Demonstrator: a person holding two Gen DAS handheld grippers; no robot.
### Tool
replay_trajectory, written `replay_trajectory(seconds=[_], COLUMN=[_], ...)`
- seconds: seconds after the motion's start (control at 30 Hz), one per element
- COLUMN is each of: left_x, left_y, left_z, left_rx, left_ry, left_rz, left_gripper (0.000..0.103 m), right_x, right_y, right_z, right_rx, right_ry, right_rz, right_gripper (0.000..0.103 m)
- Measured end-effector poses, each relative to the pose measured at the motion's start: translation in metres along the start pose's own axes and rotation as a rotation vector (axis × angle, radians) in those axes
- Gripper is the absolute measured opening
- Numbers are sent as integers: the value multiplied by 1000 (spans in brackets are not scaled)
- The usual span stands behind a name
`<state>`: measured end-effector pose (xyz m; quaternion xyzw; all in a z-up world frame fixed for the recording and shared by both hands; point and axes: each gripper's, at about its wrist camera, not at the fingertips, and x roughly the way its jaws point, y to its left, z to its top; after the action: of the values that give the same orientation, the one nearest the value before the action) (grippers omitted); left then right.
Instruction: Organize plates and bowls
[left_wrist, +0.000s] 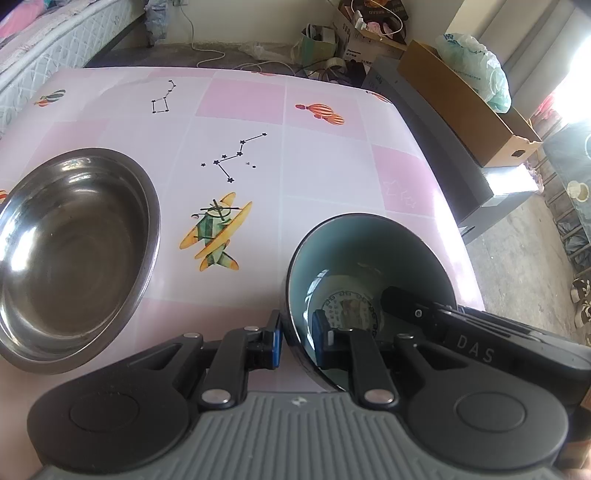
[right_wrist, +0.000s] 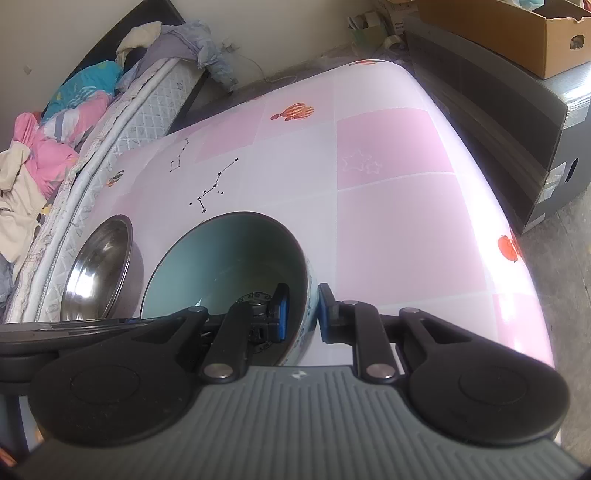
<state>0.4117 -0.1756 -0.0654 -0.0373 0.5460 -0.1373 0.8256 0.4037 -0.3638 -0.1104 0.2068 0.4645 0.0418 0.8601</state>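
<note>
A teal ceramic bowl (left_wrist: 365, 258) with a patterned bottom is held between both grippers over the pink table. My left gripper (left_wrist: 297, 338) is shut on its left rim, one finger outside and one inside. My right gripper (right_wrist: 303, 314) is shut on its right rim (right_wrist: 308, 280), one finger inside and one outside. The bowl is tilted toward the cameras. A steel bowl (left_wrist: 70, 254) sits on the table to the left, apart from the teal bowl; it also shows in the right wrist view (right_wrist: 99, 269).
The table (left_wrist: 325, 162) has a pink checked cloth with plane and star prints. A bed (right_wrist: 92, 122) with piled clothes runs along its left side. A dark cabinet (right_wrist: 491, 122) with a cardboard box (left_wrist: 465, 103) stands to the right.
</note>
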Motion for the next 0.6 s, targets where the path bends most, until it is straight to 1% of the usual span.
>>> replay_trajectory(seconds=[0.6], left_x=[-20], left_y=[1], left_z=[0], left_rx=[-1], left_ry=[-29], left_rz=[-7], left_gripper=[16], right_x=[-17], right_y=[4], right_z=[3], right_rx=[-14], right_ry=[-22], right_rz=[9], right_gripper=[16])
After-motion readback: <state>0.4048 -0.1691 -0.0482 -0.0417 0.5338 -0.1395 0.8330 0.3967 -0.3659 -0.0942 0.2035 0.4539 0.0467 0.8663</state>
